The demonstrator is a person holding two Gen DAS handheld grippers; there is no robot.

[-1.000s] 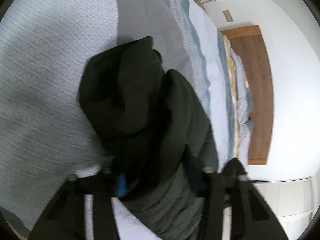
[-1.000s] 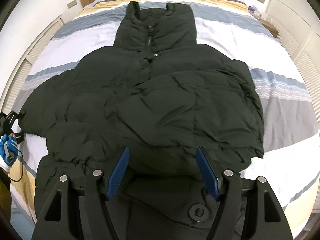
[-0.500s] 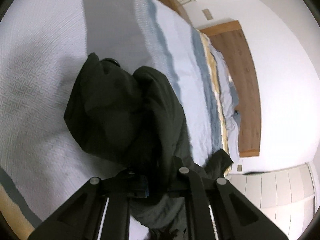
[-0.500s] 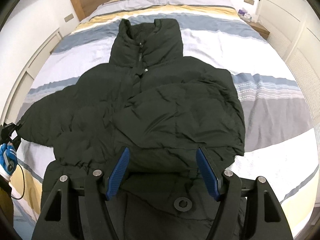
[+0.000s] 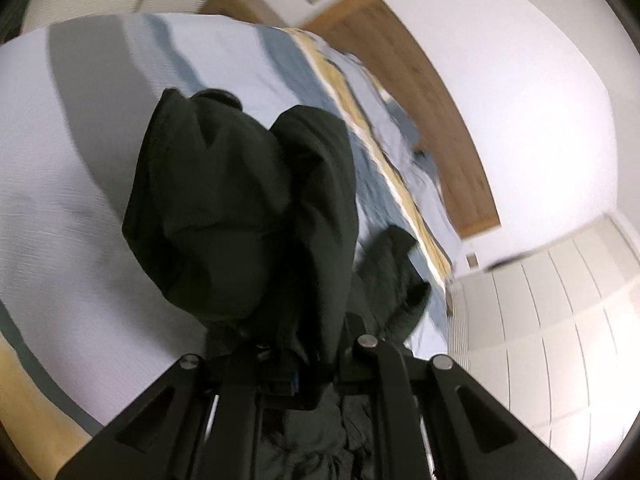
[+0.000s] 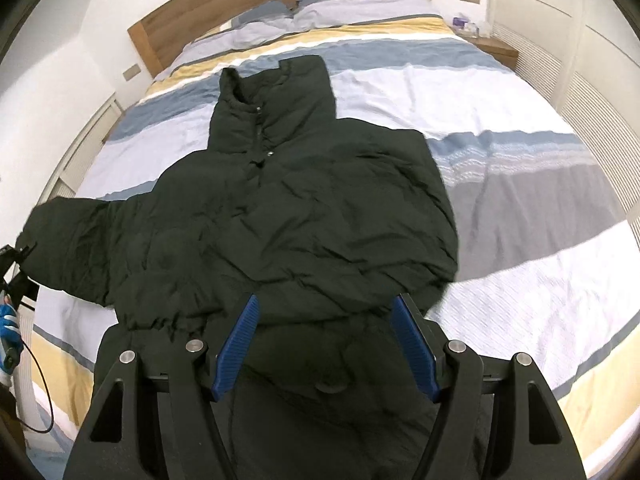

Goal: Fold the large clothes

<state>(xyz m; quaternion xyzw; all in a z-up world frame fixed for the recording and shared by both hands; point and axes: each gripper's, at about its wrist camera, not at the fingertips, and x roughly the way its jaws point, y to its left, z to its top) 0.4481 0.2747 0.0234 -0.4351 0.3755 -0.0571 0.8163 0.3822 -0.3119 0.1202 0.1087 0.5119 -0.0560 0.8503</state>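
The dark green puffer jacket point(image 6: 296, 208) lies flat mid-frame on the striped bedspread point(image 6: 520, 208), collar toward the headboard. Its outstretched sleeve point(image 6: 72, 248) at frame left is clamped in the left gripper point(image 5: 296, 368), nearer it. The right gripper point(image 6: 326, 348) hovers spread wide over the hem.

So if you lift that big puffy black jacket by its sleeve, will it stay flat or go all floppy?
Probably floppy: the sleeve clamped in the left gripper already sags in bunched folds. The jacket looks puffy and wrinkled on the bed, so likely light for its size, and it may trail behind.
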